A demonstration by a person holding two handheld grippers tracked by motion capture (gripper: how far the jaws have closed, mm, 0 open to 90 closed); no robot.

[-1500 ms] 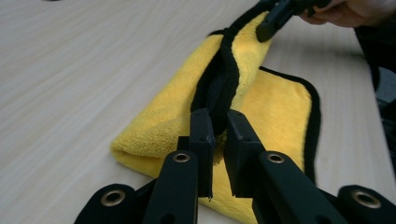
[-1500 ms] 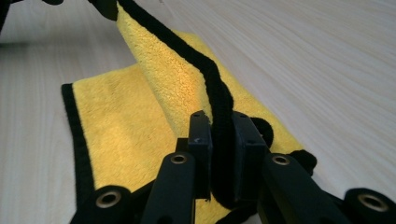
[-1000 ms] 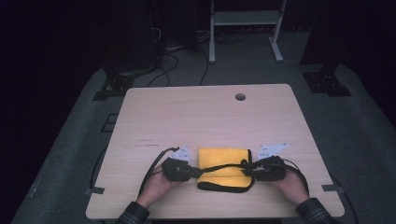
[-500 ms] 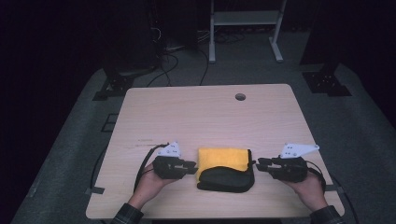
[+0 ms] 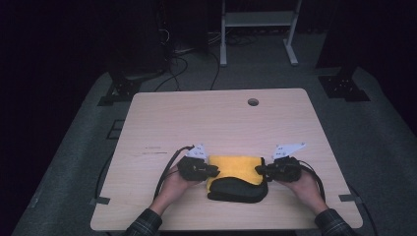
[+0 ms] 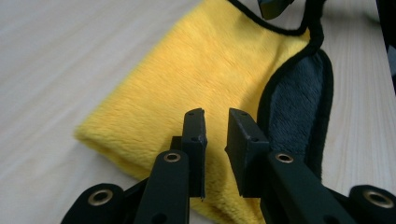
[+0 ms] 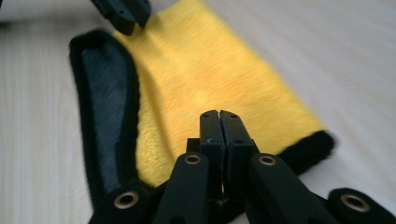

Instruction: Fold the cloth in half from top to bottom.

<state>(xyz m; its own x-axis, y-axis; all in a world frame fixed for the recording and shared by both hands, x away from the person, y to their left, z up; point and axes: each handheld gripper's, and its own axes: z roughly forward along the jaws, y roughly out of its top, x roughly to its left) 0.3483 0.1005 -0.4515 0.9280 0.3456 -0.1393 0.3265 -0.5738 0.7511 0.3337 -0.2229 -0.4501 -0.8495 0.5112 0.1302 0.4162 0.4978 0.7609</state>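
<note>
Thing: soft folded yellow and dark grey fluffy cloth (image 5: 235, 173), near table edge | Feel: light, floppy; best pinched at side edges | left gripper (image 6: 215, 122) slightly parted, nothing held | right gripper (image 7: 219, 122) clenched, nothing seen between its jaws

It looked like a darkened lab or studio. A bare wooden table (image 5: 221, 123) stood on grey carpet (image 5: 373, 128). Cables (image 5: 182, 64) and stand feet (image 5: 344, 88) lay beyond.
</note>
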